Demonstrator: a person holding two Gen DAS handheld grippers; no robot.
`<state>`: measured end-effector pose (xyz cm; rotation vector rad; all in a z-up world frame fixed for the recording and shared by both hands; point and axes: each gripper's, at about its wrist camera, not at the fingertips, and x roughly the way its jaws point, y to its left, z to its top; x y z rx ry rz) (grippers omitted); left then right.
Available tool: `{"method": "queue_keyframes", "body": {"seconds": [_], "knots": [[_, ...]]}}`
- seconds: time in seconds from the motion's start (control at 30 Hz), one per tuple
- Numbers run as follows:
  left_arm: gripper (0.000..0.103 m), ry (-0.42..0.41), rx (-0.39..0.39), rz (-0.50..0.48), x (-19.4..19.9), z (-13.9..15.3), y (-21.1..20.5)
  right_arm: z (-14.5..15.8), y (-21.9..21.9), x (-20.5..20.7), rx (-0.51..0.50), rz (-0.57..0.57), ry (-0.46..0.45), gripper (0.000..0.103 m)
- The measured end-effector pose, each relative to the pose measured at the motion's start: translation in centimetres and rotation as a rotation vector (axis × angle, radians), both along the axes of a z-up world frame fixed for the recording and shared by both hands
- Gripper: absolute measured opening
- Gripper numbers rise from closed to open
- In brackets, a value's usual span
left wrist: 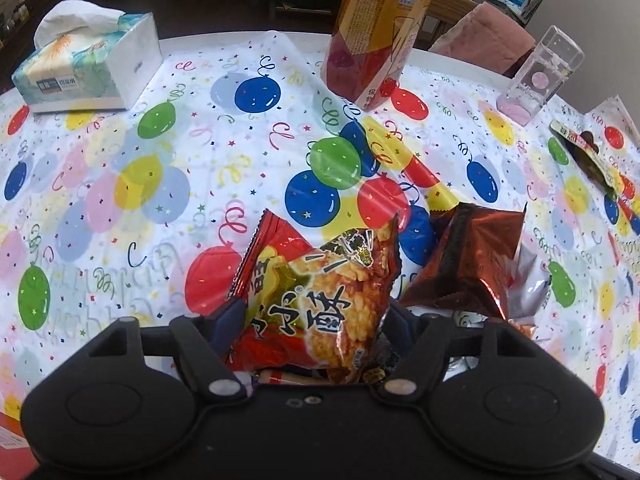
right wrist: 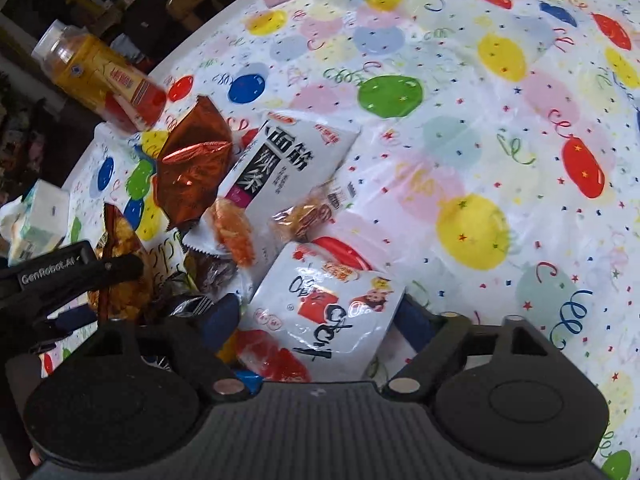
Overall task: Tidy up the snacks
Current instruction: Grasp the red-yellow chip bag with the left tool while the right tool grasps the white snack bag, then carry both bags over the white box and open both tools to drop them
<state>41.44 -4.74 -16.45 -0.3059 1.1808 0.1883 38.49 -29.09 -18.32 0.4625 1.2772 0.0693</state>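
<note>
On the balloon tablecloth [left wrist: 120, 200], the left gripper [left wrist: 316, 320] reaches flat and low toward the tall drink bottle [left wrist: 376, 28], and its blue fingers squeeze a red snack bag [left wrist: 320, 280], with a shiny brown bag [left wrist: 468, 256] just beside it on the right. The right gripper [right wrist: 320, 320] points out over the cloth and pinches a white snack bag [right wrist: 328, 304] near the snack pile [right wrist: 240, 200]. Left of the bottle sits a tissue box [left wrist: 88, 64] by the table edge, with lots of bare cloth between them.
</note>
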Motion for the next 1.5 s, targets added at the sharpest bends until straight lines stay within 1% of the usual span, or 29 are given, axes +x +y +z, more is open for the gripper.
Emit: {"method": "queue_keyframes", "body": {"seconds": [0.07,0.13,0.17,0.2,0.3,0.43,0.53,0.67,0.77,0.9,1.03,1.1,1.23,1.4,1.5], "knots": [[0.066,-0.006,-0.011,0.004,-0.1,0.0,0.1,0.0,-0.1,0.0,0.003,0.004,-0.006,0.082],[0.064,-0.01,-0.009,-0.003,-0.3,0.1,0.0,0.1,-0.1,-0.2,-0.004,0.007,-0.016,0.079],[0.062,-0.012,-0.007,-0.01,-0.3,0.1,-0.1,0.1,-0.2,-0.2,-0.004,0.005,-0.019,0.074],[0.062,-0.016,-0.013,-0.012,-0.4,0.2,-0.1,0.1,-0.3,-0.3,-0.001,0.002,-0.021,0.072],[0.061,-0.037,-0.033,-0.004,-0.7,0.6,0.1,0.1,-0.7,-0.5,0.02,-0.001,-0.023,0.07],[0.06,-0.061,-0.035,-0.016,-1.2,1.6,0.0,0.8,-1.2,-1.3,0.026,-0.01,-0.041,0.069],[0.06,-0.087,-0.041,-0.035,-1.9,2.9,-0.1,2.0,-1.5,-2.1,0.025,-0.009,-0.071,0.069],[0.06,-0.092,-0.051,-0.059,-3.5,4.6,-0.2,3.9,-2.0,-3.7,0.025,-0.011,-0.107,0.069],[0.06,-0.105,-0.058,-0.102,-5.1,6.0,-0.4,6.0,-1.9,-5.4,0.024,0.011,-0.149,0.069],[0.06,-0.118,-0.079,-0.135,-7.6,8.0,0.0,8.7,-1.1,-7.8,0.013,0.052,-0.2,0.069],[0.06,-0.138,-0.086,-0.157,-10.1,10.0,1.1,11.2,0.7,-10.4,0.015,0.105,-0.241,0.069],[0.06,-0.17,-0.103,-0.18,-11.5,11.1,1.9,12.3,2.1,-11.7,0.018,0.138,-0.26,0.069],[0.057,-0.196,-0.122,-0.2,-14.3,13.2,3.3,14.4,5.4,-14.5,0.028,0.211,-0.302,0.069],[0.055,-0.231,-0.144,-0.213,-17.7,15.2,5.4,16.4,9.4,-17.9,0.038,0.288,-0.346,0.069],[0.055,-0.255,-0.128,-0.216,-19.9,16.3,7.0,17.1,11.8,-19.6,0.024,0.34,-0.37,0.069]]}}
